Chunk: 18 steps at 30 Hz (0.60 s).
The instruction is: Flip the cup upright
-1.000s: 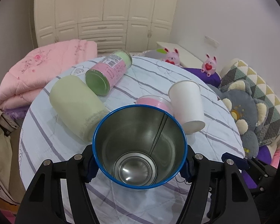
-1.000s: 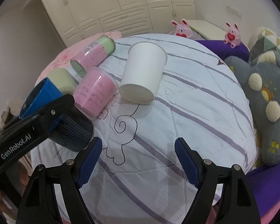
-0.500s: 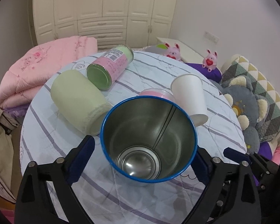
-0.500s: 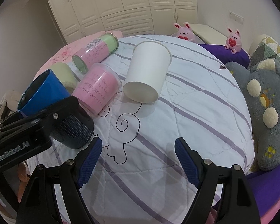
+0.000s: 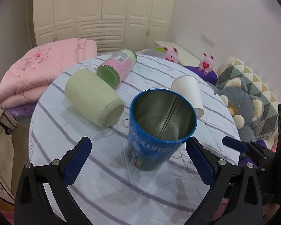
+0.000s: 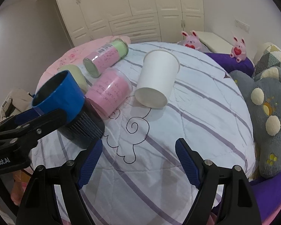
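- The blue metal cup [image 5: 160,129] is seen standing upright, mouth up, on the striped counter [image 5: 106,183]; this cup's flip is judged done.
- The left tool [image 5: 138,161] is spread wide, a pad on each side of the blue cup's base and apart from it; nothing is held.
- The right tool [image 6: 138,161] is likewise wide open and empty, over bare cloth to the right of the blue cup.
- Just beyond the blue cup, a pink plastic cup [image 6: 108,91] lies on its side, and beside that a white paper cup [image 6: 157,80] lies tipped, its base toward the right tool and its long axis running away from it.
- The white cup is judged nearer the right tool, straight ahead between its pads.
- Left of the blue cup lie a pale green cup [image 5: 93,97] and a pink-and-green jar [image 5: 116,67], both on their sides.
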Each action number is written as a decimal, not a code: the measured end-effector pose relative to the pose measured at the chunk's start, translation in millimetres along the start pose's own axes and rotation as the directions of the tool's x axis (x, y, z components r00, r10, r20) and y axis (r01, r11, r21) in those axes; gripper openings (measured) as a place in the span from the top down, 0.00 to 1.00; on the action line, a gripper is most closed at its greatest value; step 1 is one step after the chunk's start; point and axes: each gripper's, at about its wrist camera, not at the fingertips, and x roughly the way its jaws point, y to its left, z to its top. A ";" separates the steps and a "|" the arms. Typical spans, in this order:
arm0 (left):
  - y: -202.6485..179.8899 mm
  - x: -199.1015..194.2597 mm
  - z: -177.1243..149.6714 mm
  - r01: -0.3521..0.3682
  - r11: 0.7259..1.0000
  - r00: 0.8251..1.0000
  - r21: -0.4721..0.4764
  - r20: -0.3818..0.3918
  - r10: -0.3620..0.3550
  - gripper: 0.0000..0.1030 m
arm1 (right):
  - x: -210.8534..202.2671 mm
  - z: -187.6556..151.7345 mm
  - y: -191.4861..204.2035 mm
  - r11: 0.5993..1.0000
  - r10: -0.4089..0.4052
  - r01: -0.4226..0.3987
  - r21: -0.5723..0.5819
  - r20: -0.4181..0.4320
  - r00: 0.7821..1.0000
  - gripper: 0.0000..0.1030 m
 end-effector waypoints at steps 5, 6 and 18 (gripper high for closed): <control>2.1 -18.7 -8.3 -0.058 0.998 0.996 0.030 0.067 0.055 0.01 | -14.4 -1.5 2.3 1.000 0.002 -0.001 -0.013 0.067 0.998 0.21; 1.1 -22.2 -10.7 -0.077 0.996 0.994 0.039 0.078 0.073 0.01 | -17.9 -1.5 3.1 1.000 0.005 -0.003 -0.020 0.085 0.996 0.21; -6.5 -62.7 -34.2 -0.197 0.980 0.951 0.027 0.248 0.184 0.01 | -62.2 -13.4 28.7 0.987 0.025 0.026 -0.162 0.305 0.952 0.21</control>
